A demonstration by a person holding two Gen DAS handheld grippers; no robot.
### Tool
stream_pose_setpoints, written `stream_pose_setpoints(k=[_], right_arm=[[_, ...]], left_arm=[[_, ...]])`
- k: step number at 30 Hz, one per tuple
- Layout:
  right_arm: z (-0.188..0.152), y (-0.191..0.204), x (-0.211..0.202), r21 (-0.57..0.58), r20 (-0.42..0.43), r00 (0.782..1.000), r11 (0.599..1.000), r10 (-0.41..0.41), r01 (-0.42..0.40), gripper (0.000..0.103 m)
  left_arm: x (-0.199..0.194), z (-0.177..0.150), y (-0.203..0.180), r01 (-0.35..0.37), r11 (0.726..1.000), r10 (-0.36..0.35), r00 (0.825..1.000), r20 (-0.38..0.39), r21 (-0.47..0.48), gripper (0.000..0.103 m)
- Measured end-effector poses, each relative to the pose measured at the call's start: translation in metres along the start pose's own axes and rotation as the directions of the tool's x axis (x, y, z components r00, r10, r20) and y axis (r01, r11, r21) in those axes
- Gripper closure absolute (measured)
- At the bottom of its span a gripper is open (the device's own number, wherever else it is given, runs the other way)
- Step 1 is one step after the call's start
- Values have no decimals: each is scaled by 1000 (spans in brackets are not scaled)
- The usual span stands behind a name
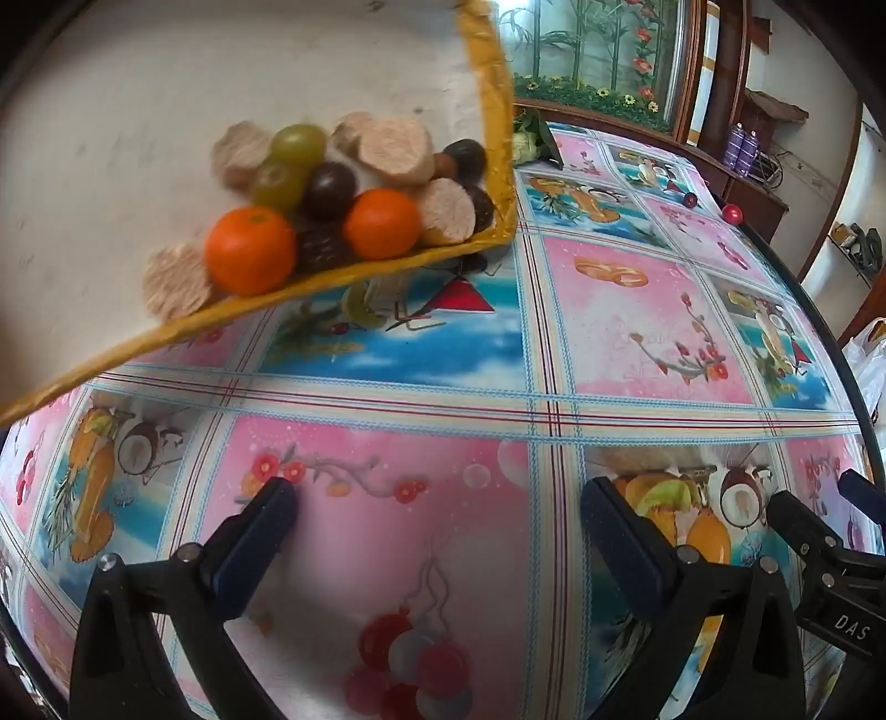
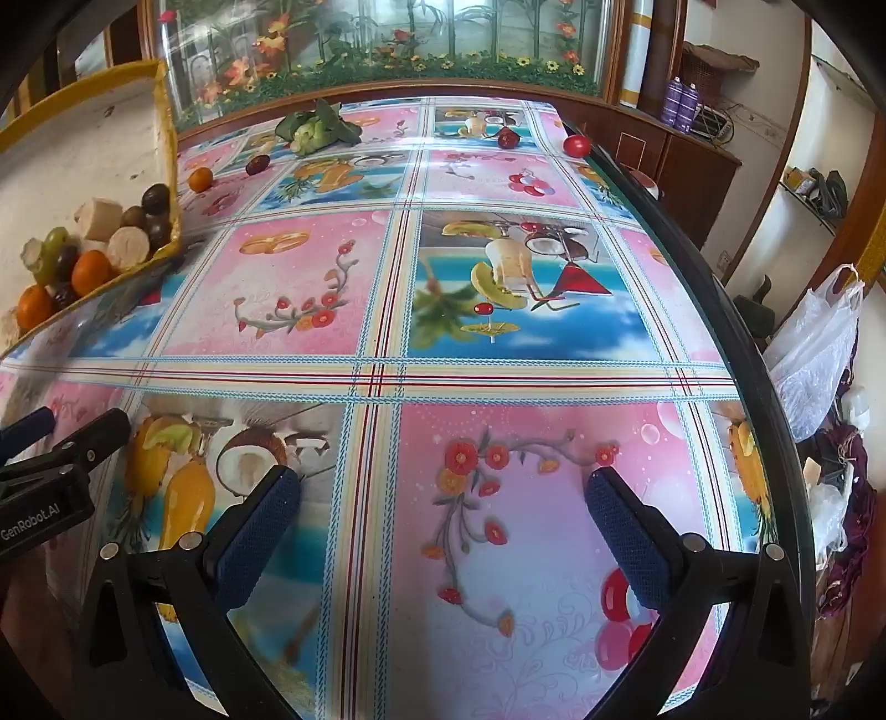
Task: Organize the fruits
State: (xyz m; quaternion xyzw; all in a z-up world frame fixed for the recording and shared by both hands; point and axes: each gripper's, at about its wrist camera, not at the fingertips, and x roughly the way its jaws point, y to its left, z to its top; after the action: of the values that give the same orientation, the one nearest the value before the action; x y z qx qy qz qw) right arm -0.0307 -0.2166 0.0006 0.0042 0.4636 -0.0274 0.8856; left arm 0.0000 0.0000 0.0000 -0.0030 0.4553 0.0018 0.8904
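A white tray with a yellow rim (image 1: 493, 99) (image 2: 166, 127) stands on the left of the table. Its near corner holds oranges (image 1: 249, 249) (image 2: 90, 271), green grapes (image 1: 296, 144), dark plums (image 1: 329, 188) and beige cut pieces (image 1: 396, 149). Loose on the table are an orange (image 2: 200, 179), a dark plum (image 2: 257, 164), a green leafy fruit (image 2: 315, 130) and two red fruits (image 2: 577, 145) (image 2: 507, 138). My left gripper (image 1: 437, 526) is open and empty, low over the table in front of the tray. My right gripper (image 2: 443, 498) is open and empty beside it.
The table carries a glossy fruit-print cloth (image 2: 387, 332); its dark edge (image 2: 736, 343) runs down the right. A glass cabinet with flowers (image 2: 387, 44) stands behind. A white plastic bag (image 2: 819, 343) and clutter lie beyond the right edge.
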Motion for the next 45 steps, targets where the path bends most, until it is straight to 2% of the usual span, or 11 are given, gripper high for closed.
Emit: stream_pose_setpoints(k=[45], right_arm=[[1,0,1,2,12,1000,1000,-3,3,0]], left_arm=[[0,1,0,-1,1000,1,1000,0,0,0]])
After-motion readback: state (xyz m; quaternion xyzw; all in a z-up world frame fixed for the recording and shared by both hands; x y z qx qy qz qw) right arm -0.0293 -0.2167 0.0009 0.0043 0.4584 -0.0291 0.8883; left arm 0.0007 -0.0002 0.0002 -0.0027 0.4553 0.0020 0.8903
